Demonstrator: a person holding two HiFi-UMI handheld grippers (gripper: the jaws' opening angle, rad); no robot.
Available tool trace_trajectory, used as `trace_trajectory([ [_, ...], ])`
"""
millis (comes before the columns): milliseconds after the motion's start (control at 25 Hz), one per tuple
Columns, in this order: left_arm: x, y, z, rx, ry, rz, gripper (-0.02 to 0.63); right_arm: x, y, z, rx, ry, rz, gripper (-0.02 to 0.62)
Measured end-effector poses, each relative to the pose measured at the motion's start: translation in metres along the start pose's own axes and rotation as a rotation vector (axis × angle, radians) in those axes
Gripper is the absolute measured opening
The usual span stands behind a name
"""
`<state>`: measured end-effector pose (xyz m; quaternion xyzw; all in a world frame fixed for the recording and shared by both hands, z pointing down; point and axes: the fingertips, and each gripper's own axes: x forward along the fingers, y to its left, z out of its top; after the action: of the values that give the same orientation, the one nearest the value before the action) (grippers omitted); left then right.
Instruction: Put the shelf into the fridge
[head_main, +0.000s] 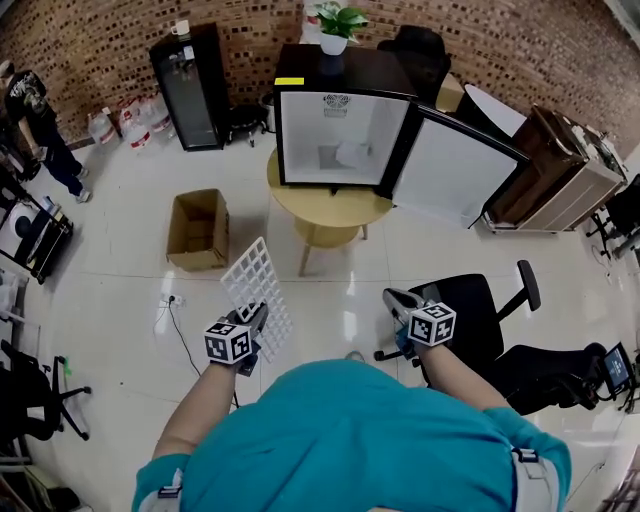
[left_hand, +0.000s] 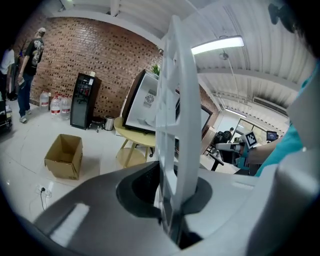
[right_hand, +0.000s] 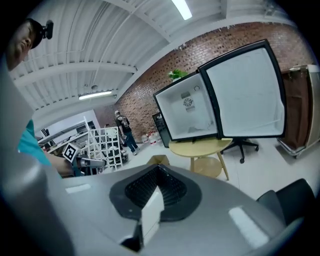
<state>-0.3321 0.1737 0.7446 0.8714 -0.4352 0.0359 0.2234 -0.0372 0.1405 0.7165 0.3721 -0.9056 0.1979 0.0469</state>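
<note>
White lattice shelf is up in the air, well short of the fridge and down-left of it in the head view. The left gripper has its jaws pinching the shelf's near edge, and the panel stands tall out of them. The right gripper hangs on the opposite side, also well back from the fridge. Its jaws are pressed together with nothing between them.

The fridge sits on the round table with its door swung wide to the right, so the mouth is clear. The job now is the carry-in. I'd tip the shelf flat before reaching the fridge, square it to the opening, and keep it off the door edge. A single edge pinch on a wide panel looks likely to sag or twist. The spare gripper could steady the far side.

What's hard to read: no view shows rails or ledges inside the fridge, only a pale shape at the back that I can't identify. The left gripper view has the shelf edge-on, masking much of the fridge. The clamped edge itself is sunk out of sight between the jaws.
</note>
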Motion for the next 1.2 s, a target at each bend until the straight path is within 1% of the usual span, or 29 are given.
trace_trajectory([
  [120,0.033,-0.001,0.017,-0.022,-0.014,0.005,0.031,0.017,-0.032,0.012,0.001,-0.007,0.029,0.002],
  [240,0.082,-0.018,0.043,-0.036,-0.035,0.028,0.031,0.025,-0.078,0.036,-0.025,-0.011,0.087,0.002],
  [440,0.179,-0.073,0.086,-0.041,-0.060,0.112,0.031,0.017,-0.166,0.094,-0.140,0.008,0.225,0.002],
  [520,0.217,-0.083,0.101,-0.044,-0.062,0.136,0.031,0.022,-0.200,0.116,-0.161,-0.005,0.262,0.002],
  [600,0.250,-0.089,0.120,-0.062,-0.064,0.139,0.031,0.030,-0.229,0.141,-0.158,-0.015,0.277,0.002],
  [720,0.291,-0.094,0.153,-0.077,-0.061,0.113,0.031,0.043,-0.259,0.176,-0.140,-0.024,0.279,0.002],
  [840,0.322,-0.088,0.185,-0.090,-0.062,0.076,0.031,0.059,-0.273,0.205,-0.126,-0.029,0.274,0.002],
  [960,0.342,-0.074,0.227,-0.163,-0.092,0.010,0.031,0.080,-0.274,0.232,-0.112,-0.018,0.253,0.002],
  [1080,0.350,-0.036,0.269,-0.260,-0.121,-0.074,0.031,0.122,-0.261,0.254,-0.103,0.005,0.206,0.002],
  [1200,0.360,0.023,0.309,-0.367,-0.130,-0.152,0.031,0.179,-0.248,0.282,-0.079,0.017,0.147,0.002],
])
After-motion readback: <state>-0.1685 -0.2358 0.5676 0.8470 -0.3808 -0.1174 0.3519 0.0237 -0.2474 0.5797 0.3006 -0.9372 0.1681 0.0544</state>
